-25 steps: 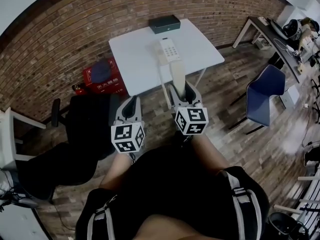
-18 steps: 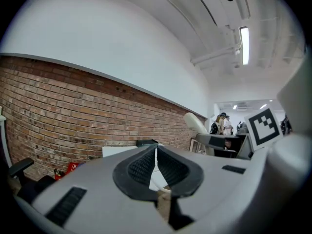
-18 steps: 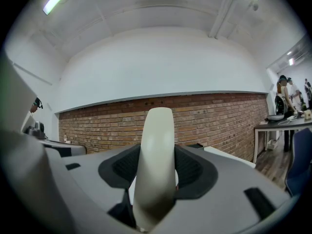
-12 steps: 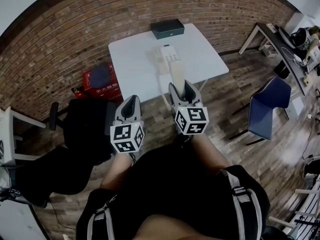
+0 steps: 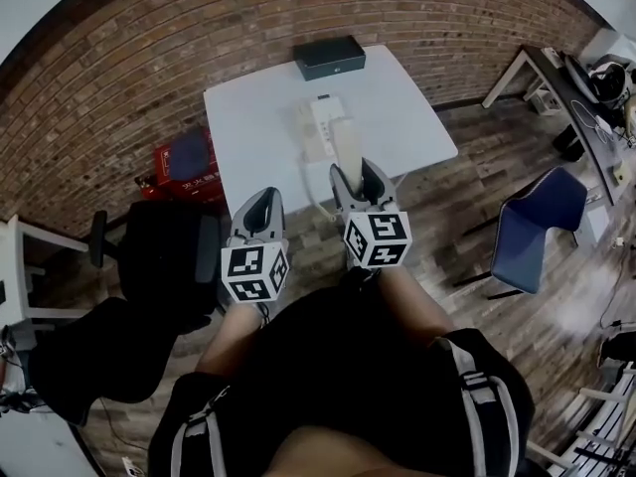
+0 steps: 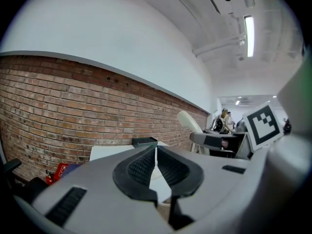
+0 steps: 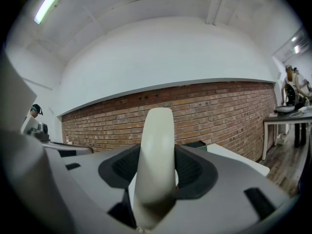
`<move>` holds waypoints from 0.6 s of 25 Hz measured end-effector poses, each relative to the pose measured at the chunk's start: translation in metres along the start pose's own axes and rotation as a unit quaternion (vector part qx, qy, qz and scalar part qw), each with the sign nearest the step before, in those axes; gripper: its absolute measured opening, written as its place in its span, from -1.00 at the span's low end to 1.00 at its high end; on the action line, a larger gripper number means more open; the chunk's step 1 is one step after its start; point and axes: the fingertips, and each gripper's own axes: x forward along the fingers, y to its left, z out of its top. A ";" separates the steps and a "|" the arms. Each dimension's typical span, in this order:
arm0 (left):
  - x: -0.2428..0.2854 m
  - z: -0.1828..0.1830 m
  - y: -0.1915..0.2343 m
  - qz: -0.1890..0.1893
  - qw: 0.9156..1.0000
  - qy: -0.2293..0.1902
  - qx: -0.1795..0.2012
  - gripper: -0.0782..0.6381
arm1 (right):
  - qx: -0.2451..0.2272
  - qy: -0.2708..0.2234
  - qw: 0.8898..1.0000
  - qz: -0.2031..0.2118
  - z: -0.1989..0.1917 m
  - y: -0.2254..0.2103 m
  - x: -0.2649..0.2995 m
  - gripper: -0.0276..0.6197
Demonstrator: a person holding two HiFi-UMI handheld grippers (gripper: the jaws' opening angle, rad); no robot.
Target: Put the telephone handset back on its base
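A cream telephone handset (image 5: pixel 351 148) sticks up and forward from my right gripper (image 5: pixel 355 179), whose jaws are shut on its lower end. In the right gripper view the handset (image 7: pixel 157 150) fills the gap between the dark pads (image 7: pixel 194 169). The phone base (image 5: pixel 322 125), pale with a keypad, lies on the white table (image 5: pixel 258 117) just beyond the handset's tip. My left gripper (image 5: pixel 261 210) hangs over the floor short of the table. Its pads (image 6: pixel 141 167) meet at the tip with nothing between them.
A black box (image 5: pixel 329 56) sits at the table's far edge by the brick wall (image 5: pixel 119 78). A red crate (image 5: pixel 189 162) stands left of the table and a black office chair (image 5: pixel 164 256) is near my left side. A blue chair (image 5: pixel 527 232) and another desk (image 5: pixel 556 78) are to the right.
The table and phone base have shifted slightly left and nearer in the head view. The handset's tip now overlaps the table's near part. Both grippers keep their grip and spacing.
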 end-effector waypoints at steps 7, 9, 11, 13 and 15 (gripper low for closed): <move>0.056 0.012 -0.003 0.025 1.000 0.010 0.000 -0.75 | -0.001 0.011 0.999 0.030 0.009 -0.035 0.043 -0.29; 0.074 0.017 -0.008 0.034 0.999 0.013 -0.001 -0.75 | 0.000 0.015 0.999 0.041 0.013 -0.047 0.055 -0.29; 0.092 0.023 -0.013 0.041 0.999 0.016 -0.002 -0.75 | 0.000 0.019 0.998 0.053 0.018 -0.060 0.067 -0.29; 0.110 0.029 -0.018 0.048 0.999 0.018 -0.003 -0.75 | 0.000 0.025 0.998 0.065 0.021 -0.071 0.077 -0.29; 0.129 0.035 -0.023 0.054 0.998 0.019 -0.006 -0.75 | 0.000 0.028 0.997 0.077 0.025 -0.082 0.088 -0.29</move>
